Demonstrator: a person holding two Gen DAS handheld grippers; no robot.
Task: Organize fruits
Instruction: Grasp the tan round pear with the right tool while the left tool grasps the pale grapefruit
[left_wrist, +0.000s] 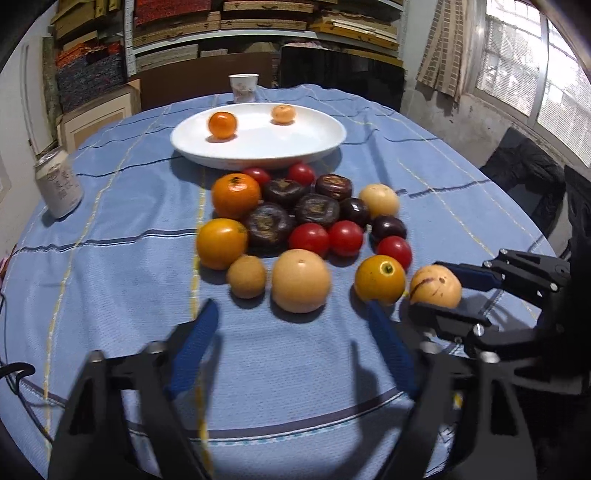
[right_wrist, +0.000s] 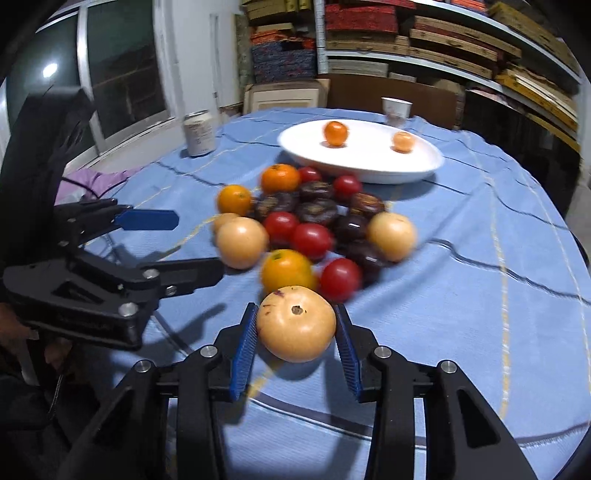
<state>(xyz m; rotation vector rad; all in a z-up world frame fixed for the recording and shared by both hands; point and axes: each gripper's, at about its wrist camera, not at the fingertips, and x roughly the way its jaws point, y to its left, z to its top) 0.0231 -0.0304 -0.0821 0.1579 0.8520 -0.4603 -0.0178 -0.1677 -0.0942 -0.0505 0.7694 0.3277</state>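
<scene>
Left gripper (left_wrist: 291, 314): jaws apart, nothing between them, poised over the blue tablecloth (left_wrist: 110, 258) near the table's front edge, just short of the fruit pile (left_wrist: 306, 225). White plate (left_wrist: 258, 136): toward the far edge, beyond the pile, carrying two oranges (left_wrist: 222, 125). Right gripper (right_wrist: 295, 325): blue pads closed against a pale yellow fruit (right_wrist: 296, 323) at the pile's near right.
</scene>
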